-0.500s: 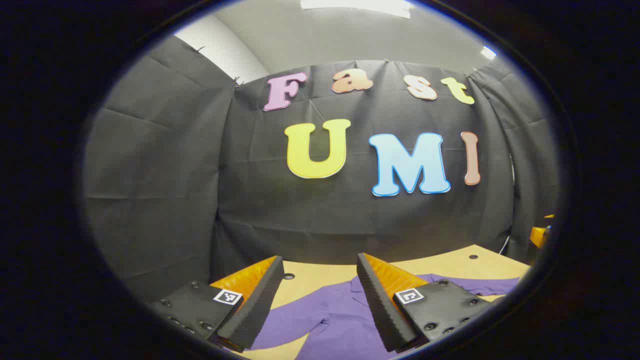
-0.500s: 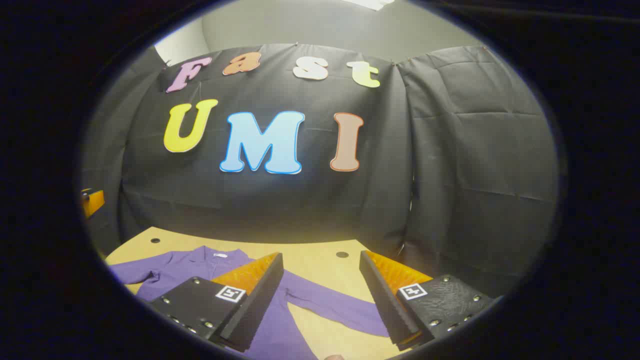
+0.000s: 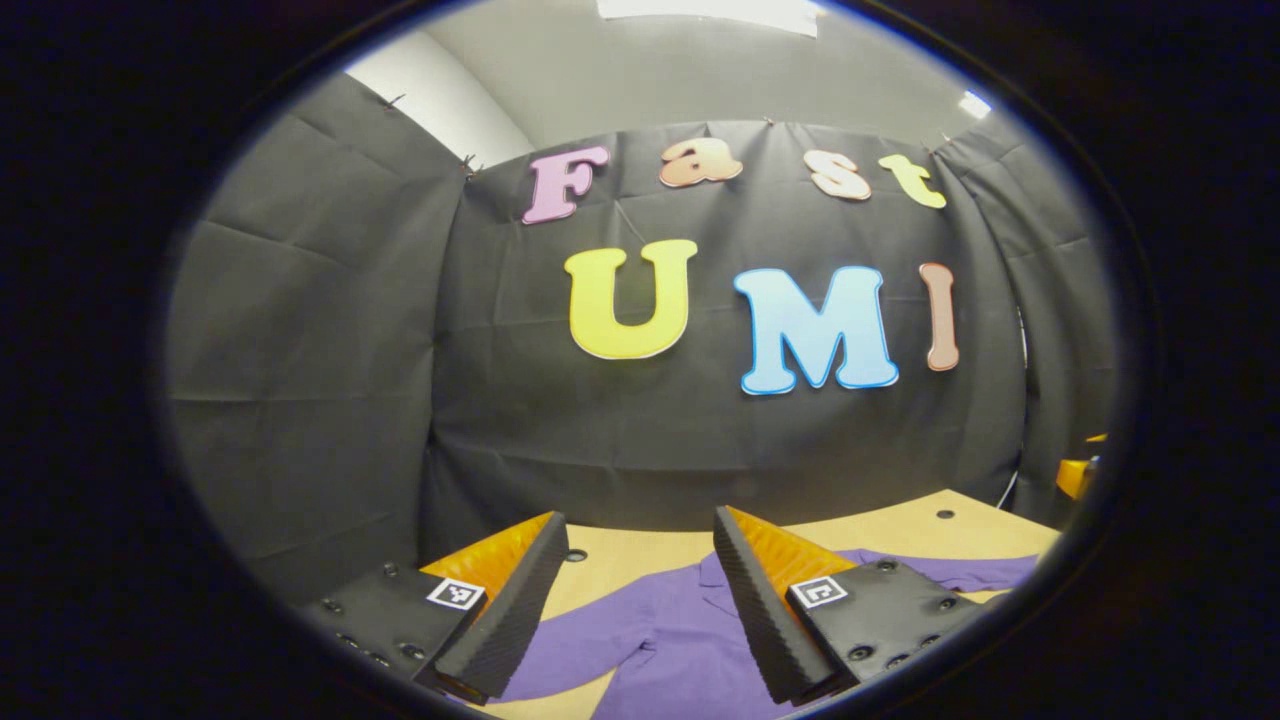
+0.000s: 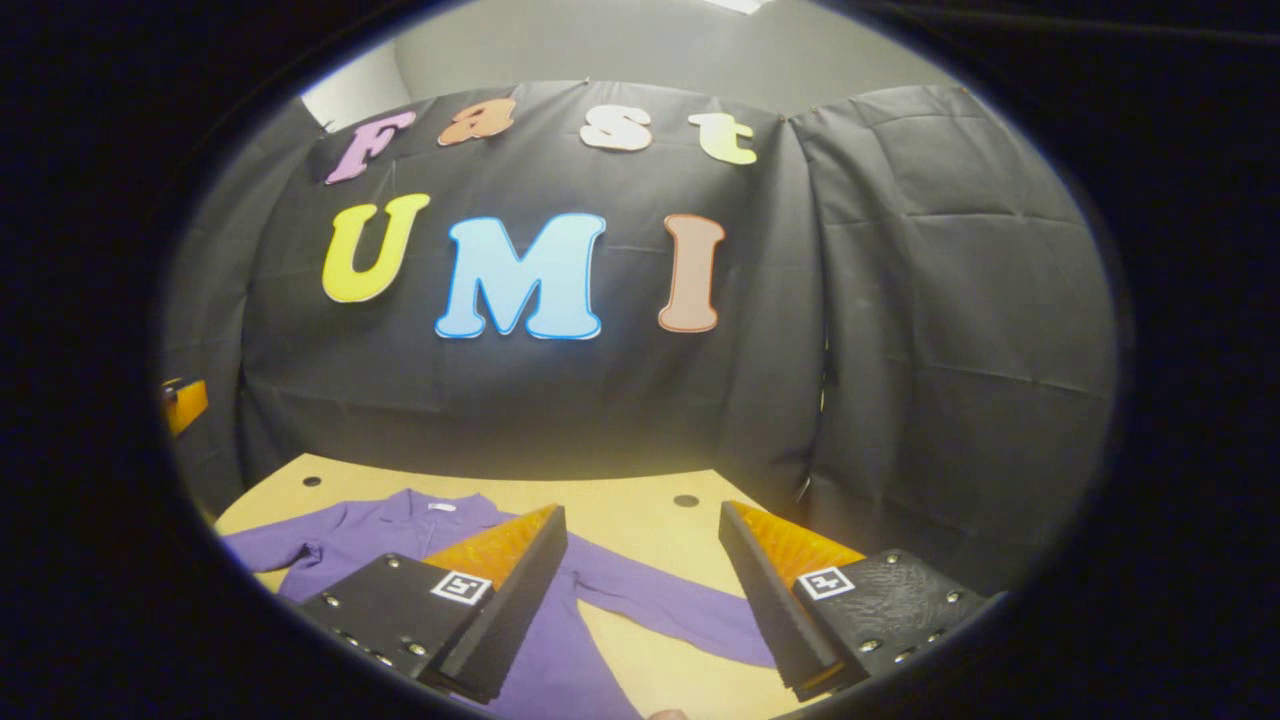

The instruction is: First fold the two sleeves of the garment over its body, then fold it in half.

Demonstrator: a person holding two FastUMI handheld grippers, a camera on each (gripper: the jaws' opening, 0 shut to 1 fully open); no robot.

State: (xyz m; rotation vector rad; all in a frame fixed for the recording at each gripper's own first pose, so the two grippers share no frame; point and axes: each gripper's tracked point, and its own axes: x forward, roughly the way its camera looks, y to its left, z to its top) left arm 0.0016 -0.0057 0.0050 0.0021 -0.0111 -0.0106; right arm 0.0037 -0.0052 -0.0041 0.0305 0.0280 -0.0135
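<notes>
Nothing is folded yet, as far as I can judge: the purple garment lies flat on the tabletop, collar toward the booth wall, both sleeves spread outward. Both sleeve folds and the final halving remain. The left claw hovers above the cloth with its fingers spread wide and empty; the left sleeve stretches just below and between them. Over to the right, the right claw is likewise agape, holding nothing, with the right sleeve running across the tabletop beneath its gap.
</notes>
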